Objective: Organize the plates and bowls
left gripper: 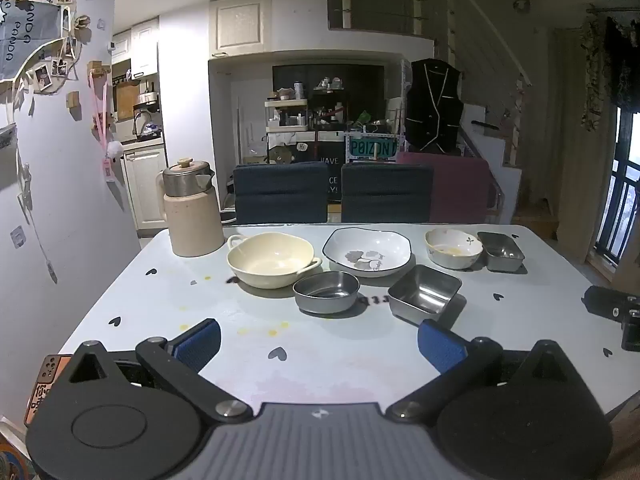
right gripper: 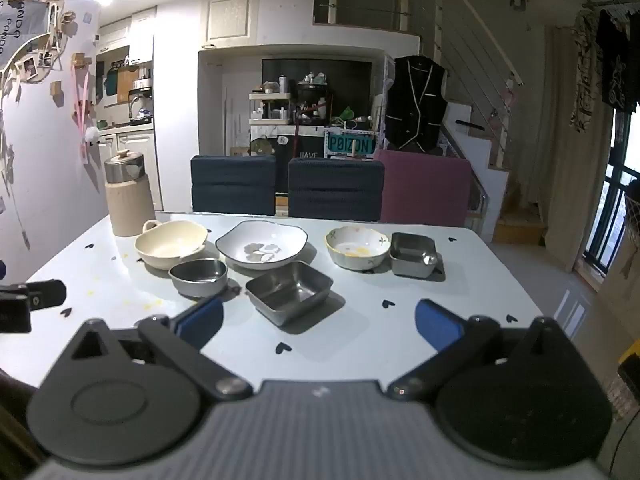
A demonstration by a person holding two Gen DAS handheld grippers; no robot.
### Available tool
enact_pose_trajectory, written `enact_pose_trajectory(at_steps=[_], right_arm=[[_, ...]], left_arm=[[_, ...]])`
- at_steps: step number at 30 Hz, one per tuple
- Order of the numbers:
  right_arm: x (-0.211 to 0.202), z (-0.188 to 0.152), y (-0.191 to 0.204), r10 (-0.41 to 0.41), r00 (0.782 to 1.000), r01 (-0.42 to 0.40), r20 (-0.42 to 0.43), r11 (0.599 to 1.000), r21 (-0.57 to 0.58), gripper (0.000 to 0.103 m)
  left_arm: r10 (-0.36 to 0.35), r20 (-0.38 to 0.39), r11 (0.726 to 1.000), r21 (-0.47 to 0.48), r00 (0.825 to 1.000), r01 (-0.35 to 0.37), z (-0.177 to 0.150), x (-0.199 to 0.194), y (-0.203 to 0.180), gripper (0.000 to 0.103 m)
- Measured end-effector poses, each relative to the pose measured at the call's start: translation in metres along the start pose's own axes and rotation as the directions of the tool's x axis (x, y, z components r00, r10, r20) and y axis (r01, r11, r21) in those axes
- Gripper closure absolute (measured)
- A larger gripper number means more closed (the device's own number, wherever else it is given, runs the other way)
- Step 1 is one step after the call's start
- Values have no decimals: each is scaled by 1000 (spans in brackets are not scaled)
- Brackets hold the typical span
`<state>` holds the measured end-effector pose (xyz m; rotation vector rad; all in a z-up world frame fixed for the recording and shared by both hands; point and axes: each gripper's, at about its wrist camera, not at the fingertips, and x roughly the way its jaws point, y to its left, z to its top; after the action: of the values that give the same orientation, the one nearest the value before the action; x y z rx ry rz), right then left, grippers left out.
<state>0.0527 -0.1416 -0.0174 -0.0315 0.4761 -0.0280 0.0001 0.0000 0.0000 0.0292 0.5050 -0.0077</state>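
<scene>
Several dishes stand on the white table (left gripper: 340, 352). At the back are a cream two-handled bowl (left gripper: 274, 259), a white plate with a dark rim (left gripper: 367, 252), a small flowered bowl (left gripper: 454, 248) and a steel rectangular tin (left gripper: 501, 251). In front of them sit a round steel bowl (left gripper: 326, 291) and a square steel dish (left gripper: 425, 294). My left gripper (left gripper: 320, 342) is open over bare table, short of the dishes. My right gripper (right gripper: 319, 322) is open too, with the square steel dish (right gripper: 289, 291) just beyond its blue fingers (right gripper: 202, 322). Neither holds anything.
A beige thermos jug (left gripper: 191, 210) stands at the table's back left corner. Two dark blue chairs (left gripper: 280, 192) and a maroon one (left gripper: 460, 188) line the far edge. A wall runs along the left. The other gripper's black body (left gripper: 612, 312) shows at the right edge.
</scene>
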Motion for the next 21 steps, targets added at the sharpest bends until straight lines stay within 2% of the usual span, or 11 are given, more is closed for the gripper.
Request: enact_pose_trajectory(at_steps=[21], right_arm=[[0, 0, 1, 5, 1000, -5, -3, 1000, -2, 0]], left_arm=[[3, -1, 1000, 6, 1000, -3, 0, 0, 0, 0]])
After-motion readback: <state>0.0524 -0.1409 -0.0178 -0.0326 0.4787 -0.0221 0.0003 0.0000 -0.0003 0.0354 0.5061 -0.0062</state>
